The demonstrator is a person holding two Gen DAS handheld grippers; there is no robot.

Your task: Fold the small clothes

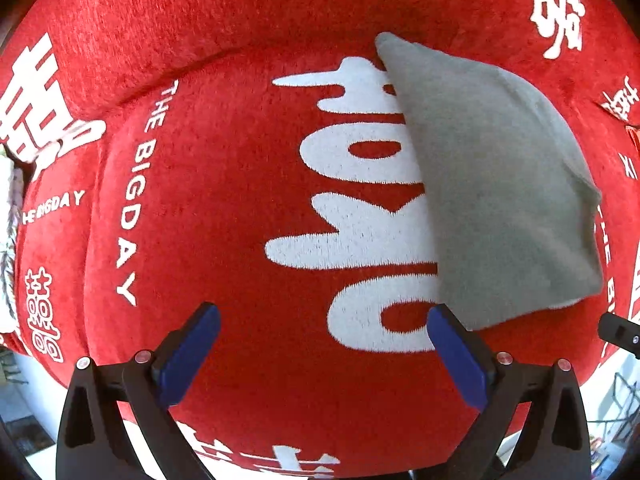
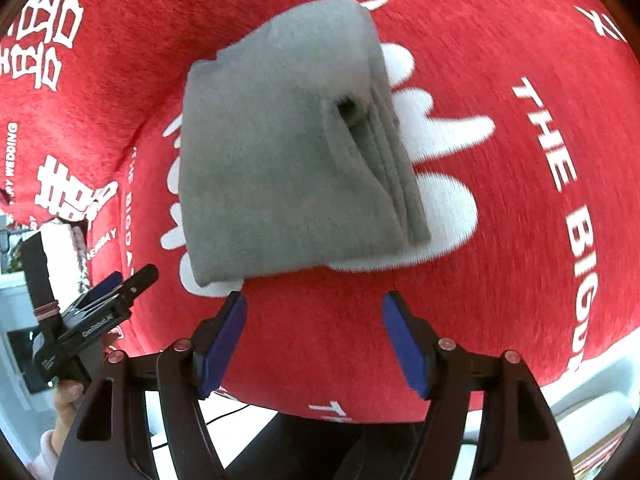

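Lying folded into a thick grey bundle on the red cloth (image 2: 500,80) with white lettering, the grey garment (image 2: 288,152) looks soft, light and limp, likely to sag or unfold if lifted by a single layer. Both the left gripper (image 1: 324,356) and the right gripper (image 2: 314,340) stand apart and empty just short of it, so the stacked fold edges (image 2: 394,160) seem the safest place to pinch through all layers.

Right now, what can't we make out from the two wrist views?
- Grey folded garment, underside: hidden in both views, lies on the red cover.
- Its layer count: right wrist view, stacked edges blurred.
- Large white print: partly covered by the garment in both.
- Left gripper, right wrist view: tips shown edge-on, opening unreadable there.
- Room beyond the cover: cropped, tiny.
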